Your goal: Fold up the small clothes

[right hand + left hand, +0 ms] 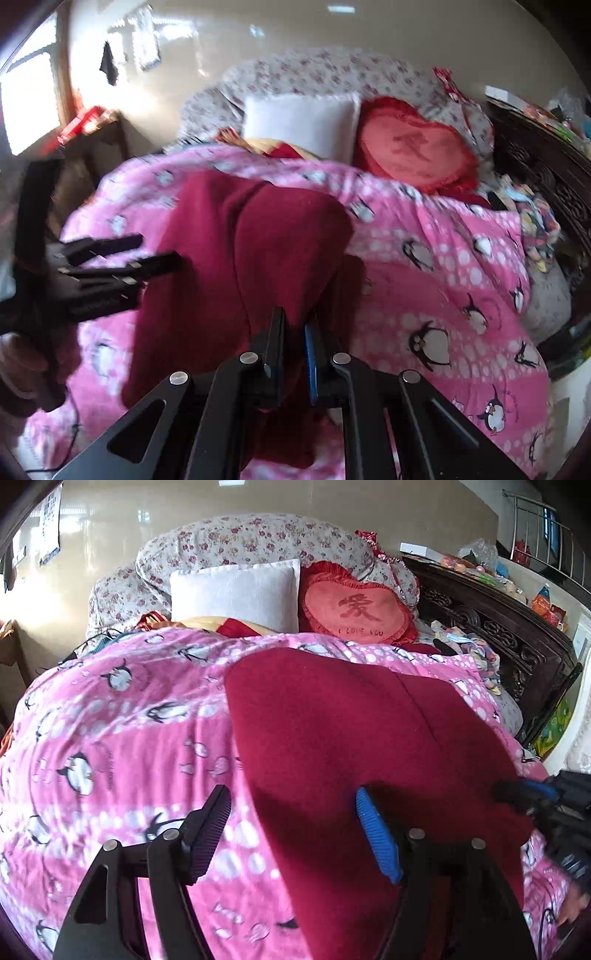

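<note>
Pink penguin-print blanket across the bed, dark red garment spread flat on top. Left gripper at the garment's left edge, jaws wide apart, nothing between them: black pad over pink, blue pad over red. Right gripper at the garment's near edge, jaws pinched together on a fold of red cloth. Beyond, white pillow, then heart-shaped cushion.

Both grippers are black linkage frames with round silver pivot pins — each has one ribbed black pad and one ribbed blue pad.
</note>
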A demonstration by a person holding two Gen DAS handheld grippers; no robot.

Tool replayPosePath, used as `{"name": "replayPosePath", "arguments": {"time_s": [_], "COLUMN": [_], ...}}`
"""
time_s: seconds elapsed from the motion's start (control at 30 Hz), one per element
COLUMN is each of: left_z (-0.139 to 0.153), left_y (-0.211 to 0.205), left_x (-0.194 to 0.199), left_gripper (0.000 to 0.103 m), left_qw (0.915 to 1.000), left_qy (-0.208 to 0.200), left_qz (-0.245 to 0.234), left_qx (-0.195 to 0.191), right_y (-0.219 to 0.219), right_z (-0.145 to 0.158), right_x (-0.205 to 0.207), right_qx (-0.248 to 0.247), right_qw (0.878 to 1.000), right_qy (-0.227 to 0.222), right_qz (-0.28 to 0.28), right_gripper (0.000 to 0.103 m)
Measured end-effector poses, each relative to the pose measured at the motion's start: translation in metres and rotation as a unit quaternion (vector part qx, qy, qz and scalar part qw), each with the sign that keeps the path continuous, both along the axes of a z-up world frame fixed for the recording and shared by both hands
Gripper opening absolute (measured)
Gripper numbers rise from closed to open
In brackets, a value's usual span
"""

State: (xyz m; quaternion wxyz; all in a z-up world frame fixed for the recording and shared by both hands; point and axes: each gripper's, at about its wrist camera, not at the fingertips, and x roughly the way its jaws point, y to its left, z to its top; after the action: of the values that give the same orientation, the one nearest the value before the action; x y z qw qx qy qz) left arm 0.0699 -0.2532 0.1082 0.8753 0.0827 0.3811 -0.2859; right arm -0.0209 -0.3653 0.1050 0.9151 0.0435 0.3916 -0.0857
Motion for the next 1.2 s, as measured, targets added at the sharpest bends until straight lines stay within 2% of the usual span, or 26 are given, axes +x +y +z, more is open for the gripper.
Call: {"name": "replayPosePath", "arguments": {"time_s": [0.13,0.2,0.23,0.33,0.53,0.63,0.73,0.83,0.9,1.0,1.07,1.1,1.2], "left_z": [-0.002,0.001,0.003,0.007,0.007,0.003,0.001,0.001,0.002,0.004,0.006,0.006,0.008], "left_y": [0.000,0.003,0.006,0.011,0.021,0.022,0.023,0.024,0.025,0.028,0.031,0.032,0.035], "left_x": [-0.005,-0.009,-0.012,-0.021,-0.038,-0.041,-0.042,-0.044,-0.047,-0.049,-0.051,-0.053,-0.058], "left_gripper": [0.073,0.073,0.073,0.073,0.074,0.074,0.076,0.077,0.077,0.077,0.077,0.077,0.077], "left_qw": [0.9998,0.9998,0.9997,0.9996,0.9992,0.9992,0.9993,0.9994,0.9994,0.9995,0.9997,0.9997,0.9997], "left_qy": [-0.012,-0.016,-0.019,-0.022,-0.031,-0.030,-0.027,-0.020,-0.022,-0.018,-0.012,-0.011,-0.010], "left_qz": [0.013,0.012,0.012,0.013,0.015,0.016,0.019,0.020,0.020,0.022,0.021,0.021,0.019], "left_qx": [0.001,0.006,0.009,0.014,0.021,0.022,0.020,0.018,0.019,0.016,0.010,0.008,0.004], "right_y": [-0.006,-0.009,-0.007,0.007,0.034,0.040,0.030,0.015,0.013,0.017,0.021,0.024,0.032], "right_z": [-0.004,0.005,0.009,0.025,0.040,0.032,0.008,-0.015,-0.012,-0.001,0.005,0.008,0.012], "right_x": [0.002,-0.008,-0.013,-0.028,-0.045,-0.041,-0.031,-0.026,-0.030,-0.037,-0.041,-0.043,-0.048], "right_qx": [0.015,0.044,0.046,0.025,0.028,0.016,-0.011,0.027,0.033,0.033,0.025,0.019,-0.004], "right_qw": [1.000,0.999,0.999,0.999,0.998,0.998,1.000,0.999,0.999,0.999,0.999,0.999,0.999], "right_qy": [-0.004,-0.017,-0.019,-0.033,-0.056,-0.046,-0.015,0.004,-0.005,-0.017,-0.022,-0.024,-0.027], "right_qz": [-0.003,-0.001,-0.001,0.003,0.026,0.029,-0.012,-0.021,-0.019,-0.016,-0.019,-0.020,-0.026], "right_gripper": [0.010,0.013,0.020,0.023,0.023,0.023,0.023,0.024,0.025,0.031,0.044,0.046,0.049]}}
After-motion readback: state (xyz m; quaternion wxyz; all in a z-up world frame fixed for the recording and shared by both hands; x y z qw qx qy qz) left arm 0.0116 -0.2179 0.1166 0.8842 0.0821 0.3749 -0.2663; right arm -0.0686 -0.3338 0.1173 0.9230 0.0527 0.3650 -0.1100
